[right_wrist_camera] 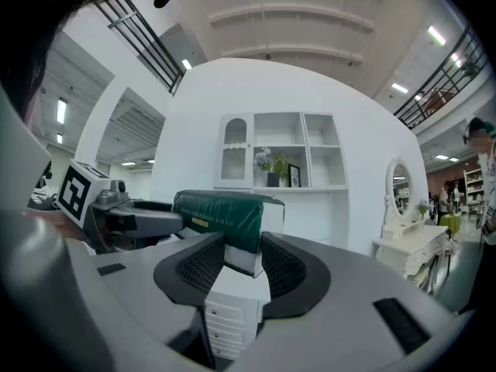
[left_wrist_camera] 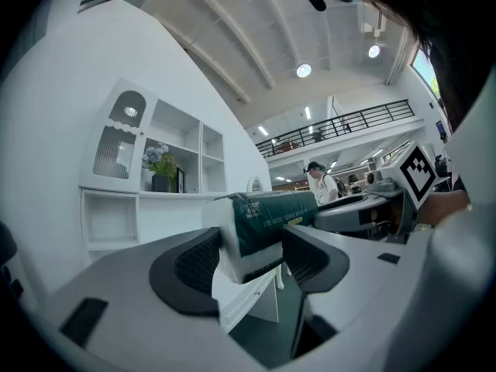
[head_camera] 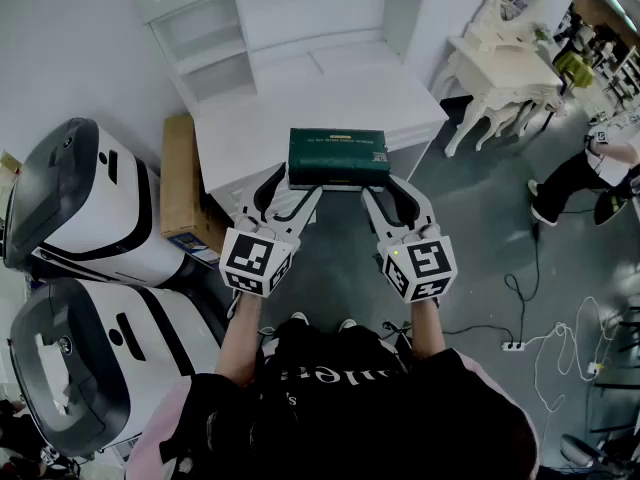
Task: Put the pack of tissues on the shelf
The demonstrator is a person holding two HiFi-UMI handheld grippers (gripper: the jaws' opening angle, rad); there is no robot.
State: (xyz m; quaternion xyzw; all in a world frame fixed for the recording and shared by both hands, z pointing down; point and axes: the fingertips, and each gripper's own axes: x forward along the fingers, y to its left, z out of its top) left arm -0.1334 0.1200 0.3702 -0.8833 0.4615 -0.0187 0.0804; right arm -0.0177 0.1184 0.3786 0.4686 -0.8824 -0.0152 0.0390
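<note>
The pack of tissues [head_camera: 338, 156], dark green with white ends, lies at the front edge of the white desk [head_camera: 250, 133]. My left gripper [head_camera: 290, 190] is level at the pack's near left corner. Its jaws stand wide around that corner [left_wrist_camera: 267, 219], and I see no squeeze on it. My right gripper [head_camera: 388, 190] is level at the near right corner. Its pads sit snug against the pack's white end [right_wrist_camera: 240, 258]. The shelf unit [head_camera: 290, 18] rises at the back of the desk.
Two white and black machines [head_camera: 80, 208] stand on the left, with a cardboard box [head_camera: 182, 183] beside the desk. A white dressing table [head_camera: 500, 63] is at the right. Cables and a power strip [head_camera: 512, 346] lie on the floor. A person [head_camera: 590, 173] crouches at far right.
</note>
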